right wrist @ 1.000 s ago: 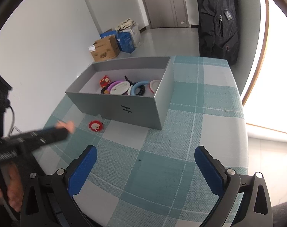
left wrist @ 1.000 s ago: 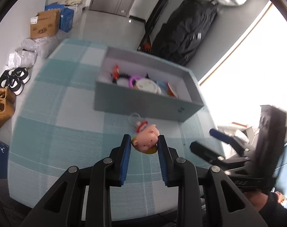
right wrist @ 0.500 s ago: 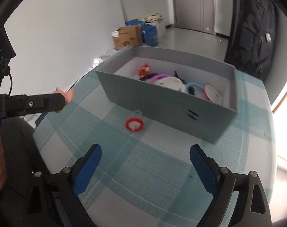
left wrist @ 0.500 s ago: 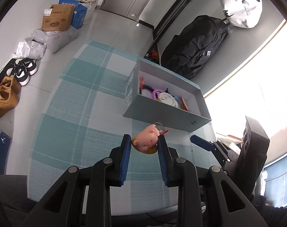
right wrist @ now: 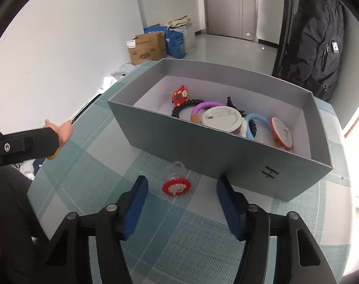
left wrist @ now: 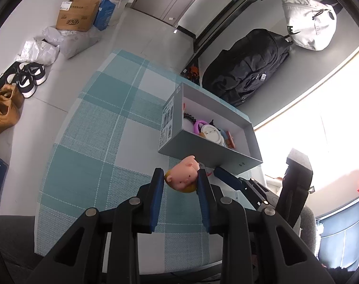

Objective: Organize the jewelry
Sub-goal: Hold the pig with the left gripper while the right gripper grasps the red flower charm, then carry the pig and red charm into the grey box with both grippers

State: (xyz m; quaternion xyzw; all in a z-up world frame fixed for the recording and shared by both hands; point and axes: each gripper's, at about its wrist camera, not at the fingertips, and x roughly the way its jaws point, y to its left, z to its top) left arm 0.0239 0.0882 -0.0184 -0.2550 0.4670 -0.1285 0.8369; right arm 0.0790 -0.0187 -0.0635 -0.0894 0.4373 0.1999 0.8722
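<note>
— Teal-and-white checked cloth [right wrist: 113,170] is covering the table, with a pale floor, a closed door and a black backpack [right wrist: 319,45] standing beyond it. What is sitting on the cloth?

— An open grey box [right wrist: 203,146] is sitting toward the far side. Inside it are lying a red charm [right wrist: 180,95], a black bead bracelet [right wrist: 179,110], a purple ring [right wrist: 204,107], a white round disc [right wrist: 220,118], a blue ring [right wrist: 255,122] and a red-rimmed disc [right wrist: 281,133], all crowded together.

— And outside the box?

— A red frilled ring [right wrist: 176,187] with a clear loop is lying flat on the cloth, just in front of the box's near wall.

— What is the right gripper [right wrist: 179,189] doing?

— It is pointing down at that ring. Its jaws are closing, with the ring lying between the blue pads, which are standing apart from it on both sides and not touching it.

— And the left gripper [left wrist: 180,181]?

— It is gripping a pig-faced toy head [left wrist: 183,177], pink with a yellow back, clenched between its two pads and held above the cloth near the box's corner. In the right wrist view that toy is poking out past the dark finger at the left edge.

— Anything else around the room?

— Cardboard boxes [left wrist: 77,14] and shoes [left wrist: 25,78] are lying on the floor by the wall, and a white bag [left wrist: 307,21] is hanging above the backpack.
</note>
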